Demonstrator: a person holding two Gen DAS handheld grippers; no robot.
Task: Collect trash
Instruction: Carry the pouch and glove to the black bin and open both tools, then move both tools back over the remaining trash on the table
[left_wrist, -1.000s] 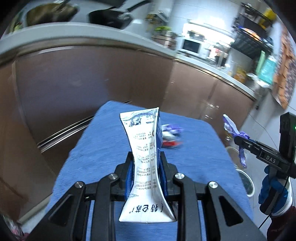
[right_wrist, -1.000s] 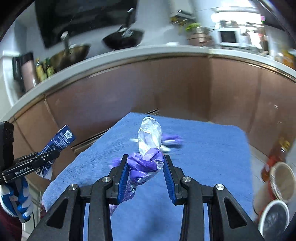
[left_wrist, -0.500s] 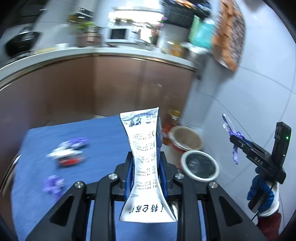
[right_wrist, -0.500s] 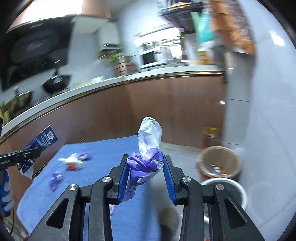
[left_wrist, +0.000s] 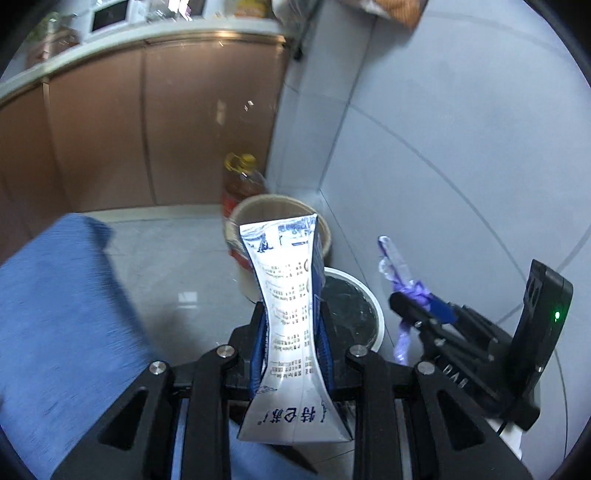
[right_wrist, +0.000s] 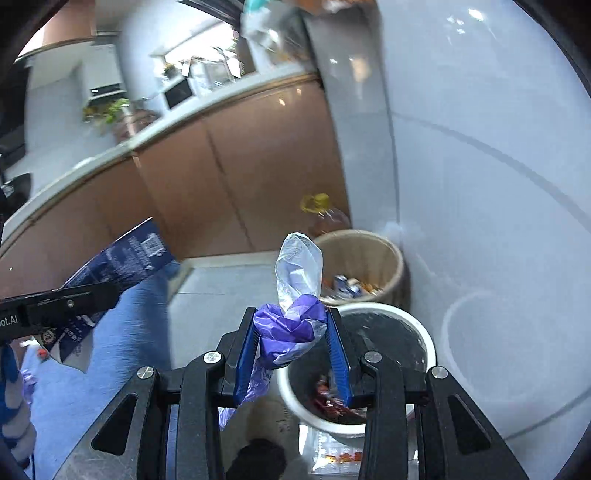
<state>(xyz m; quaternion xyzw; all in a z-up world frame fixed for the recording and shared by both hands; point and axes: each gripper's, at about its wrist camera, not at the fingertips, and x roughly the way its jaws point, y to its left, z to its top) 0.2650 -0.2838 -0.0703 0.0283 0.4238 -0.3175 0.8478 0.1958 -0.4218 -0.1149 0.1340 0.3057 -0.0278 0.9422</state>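
My left gripper (left_wrist: 291, 332) is shut on a squashed white and blue milk carton (left_wrist: 290, 314), held upright in front of the bins. My right gripper (right_wrist: 291, 339) is shut on a crumpled purple and clear plastic wrapper (right_wrist: 295, 299). A white bin with a black liner (right_wrist: 417, 332) stands on the floor just below and ahead of both grippers; it also shows in the left wrist view (left_wrist: 373, 314). A beige bin (right_wrist: 391, 258) with trash inside stands behind it by the wall. The right gripper with its wrapper (left_wrist: 406, 291) shows at the right of the left wrist view.
The blue-clothed table (left_wrist: 55, 314) lies to the left. An oil bottle with a yellow cap (left_wrist: 240, 177) stands behind the beige bin. Brown cabinets (left_wrist: 166, 129) and a grey tiled wall (left_wrist: 461, 147) close off the corner.
Both grippers have swung right from over the blue table to face the bins in the corner. The bins are nearer and more central. Each gripper keeps its hold.
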